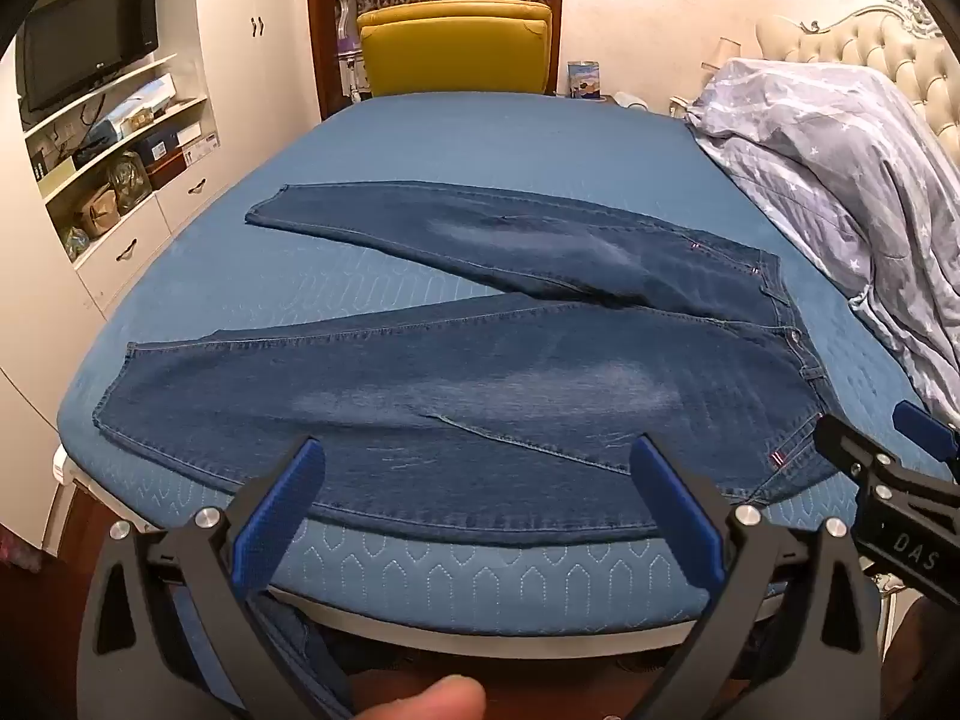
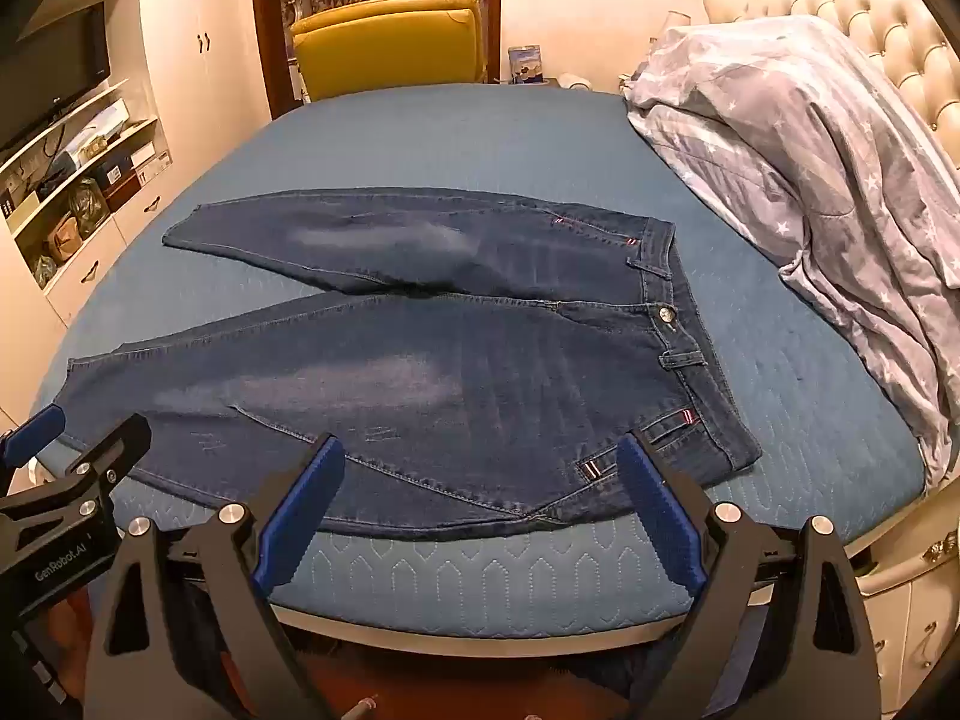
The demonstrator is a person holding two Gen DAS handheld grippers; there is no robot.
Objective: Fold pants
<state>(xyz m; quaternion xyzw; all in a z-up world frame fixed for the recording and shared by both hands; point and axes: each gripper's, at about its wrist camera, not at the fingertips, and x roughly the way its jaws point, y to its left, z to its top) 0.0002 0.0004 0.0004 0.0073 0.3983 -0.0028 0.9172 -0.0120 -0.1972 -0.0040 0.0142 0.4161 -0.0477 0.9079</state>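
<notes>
Dark blue jeans [image 1: 480, 372] lie flat on the blue bed cover [image 1: 480, 138], legs spread in a V pointing left, waistband at the right. They also show in the right wrist view [image 2: 456, 384]. My left gripper [image 1: 477, 468] is open and empty, hovering at the near edge of the near leg. My right gripper [image 2: 480, 468] is open and empty, over the near hip and pocket area. The right gripper also shows in the left wrist view [image 1: 882, 450], and the left gripper in the right wrist view [image 2: 78, 438].
A grey star-print duvet [image 1: 840, 168] is piled at the right by the tufted headboard [image 1: 888, 54]. A yellow chair [image 1: 456, 48] stands beyond the far edge. Shelves with a TV [image 1: 90, 54] line the left wall.
</notes>
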